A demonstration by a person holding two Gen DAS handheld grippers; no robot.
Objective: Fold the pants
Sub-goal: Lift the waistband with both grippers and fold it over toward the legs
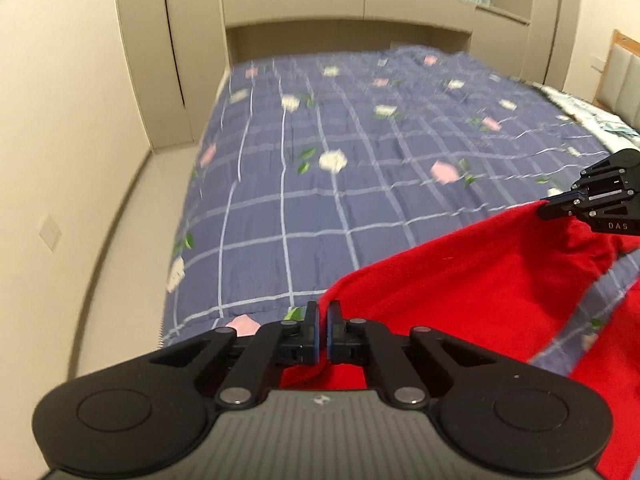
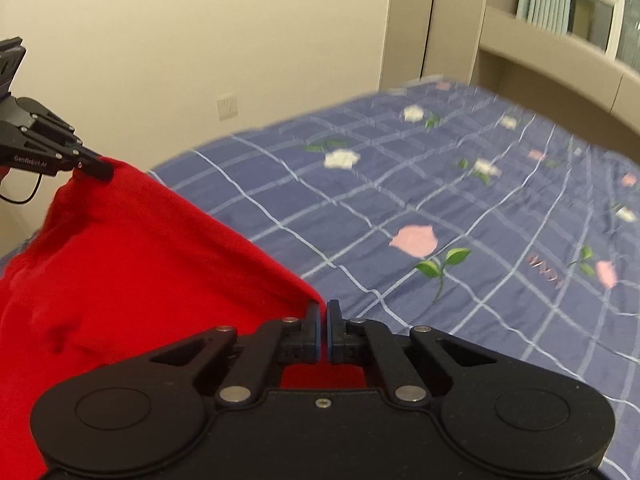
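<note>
My left gripper (image 1: 323, 320) sits at the bottom centre of its own view, fingers drawn together and clamped on one corner of the red pants (image 1: 472, 280). From there the cloth runs up and to the right, filling the lower right of that frame, to my right gripper (image 1: 550, 204) at the right edge, which pinches the far end of the same edge.

In the right wrist view, my right gripper (image 2: 323, 320) is likewise closed on a corner of the pants (image 2: 132, 264) at bottom centre. The fabric spreads left and upward across the lower left of the frame to my left gripper (image 2: 102, 170) at the upper left, shut on the cloth.

The held edge spans taut between both grippers, raised above the bed (image 1: 340, 152), whose blue checked floral cover fills the centre of both frames.
</note>
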